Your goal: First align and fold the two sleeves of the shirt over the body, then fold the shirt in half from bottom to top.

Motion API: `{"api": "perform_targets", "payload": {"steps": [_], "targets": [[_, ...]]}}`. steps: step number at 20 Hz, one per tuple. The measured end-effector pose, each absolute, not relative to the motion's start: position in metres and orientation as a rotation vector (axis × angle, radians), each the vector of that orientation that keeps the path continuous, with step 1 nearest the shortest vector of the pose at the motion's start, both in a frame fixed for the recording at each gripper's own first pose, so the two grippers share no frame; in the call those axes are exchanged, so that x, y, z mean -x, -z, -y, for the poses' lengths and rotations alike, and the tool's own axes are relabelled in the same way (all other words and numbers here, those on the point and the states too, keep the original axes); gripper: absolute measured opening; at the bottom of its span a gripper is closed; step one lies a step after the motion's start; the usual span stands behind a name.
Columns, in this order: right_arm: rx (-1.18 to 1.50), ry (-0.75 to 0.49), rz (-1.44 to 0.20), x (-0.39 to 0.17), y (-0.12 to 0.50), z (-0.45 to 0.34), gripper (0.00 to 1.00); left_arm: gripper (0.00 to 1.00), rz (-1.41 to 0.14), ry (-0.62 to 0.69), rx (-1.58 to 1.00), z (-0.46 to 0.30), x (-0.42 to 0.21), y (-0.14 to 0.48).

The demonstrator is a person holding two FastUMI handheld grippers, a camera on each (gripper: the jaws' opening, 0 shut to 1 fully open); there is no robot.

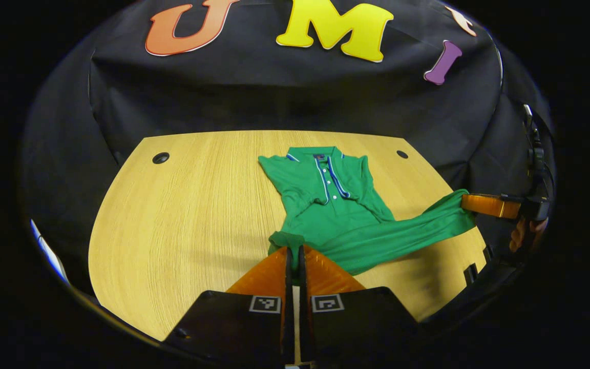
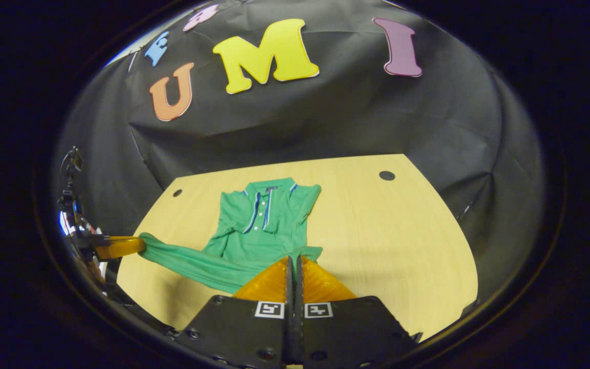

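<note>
Green polo shirt with blue-and-white striped placket (image 1: 325,205) lies collar-away on pale wood-grain counter (image 1: 182,215), sleeves folded over body. Bottom hem lifted off counter, stretched between both grippers. Left gripper (image 1: 295,256) fingers pressed together on hem corner, cloth bunched at tips. Right gripper (image 2: 293,264) fingers likewise clamped on opposite hem corner. In left gripper view, right gripper off to right edge past counter rim, hand (image 1: 528,230) behind it, green cloth drawn taut to it. Collar end flat on counter near far edge.
</note>
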State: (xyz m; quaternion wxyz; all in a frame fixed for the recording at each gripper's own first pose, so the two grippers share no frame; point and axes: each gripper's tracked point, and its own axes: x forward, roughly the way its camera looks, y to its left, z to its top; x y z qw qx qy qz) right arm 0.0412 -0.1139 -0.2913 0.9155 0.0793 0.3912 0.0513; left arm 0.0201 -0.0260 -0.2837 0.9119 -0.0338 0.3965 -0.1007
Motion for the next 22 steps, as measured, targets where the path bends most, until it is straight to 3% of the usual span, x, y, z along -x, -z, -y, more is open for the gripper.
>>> {"api": "perform_targets", "payload": {"steps": [11,22], "targets": [[-0.172,-0.082,-0.692,-0.117,0.256,0.121,0.00,0.09,-0.643,0.198,0.078,0.038,-0.117,0.241],[-0.174,-0.096,-0.619,-0.221,0.243,0.116,0.00,0.09,-0.566,0.162,0.111,0.035,-0.205,0.233]]}}
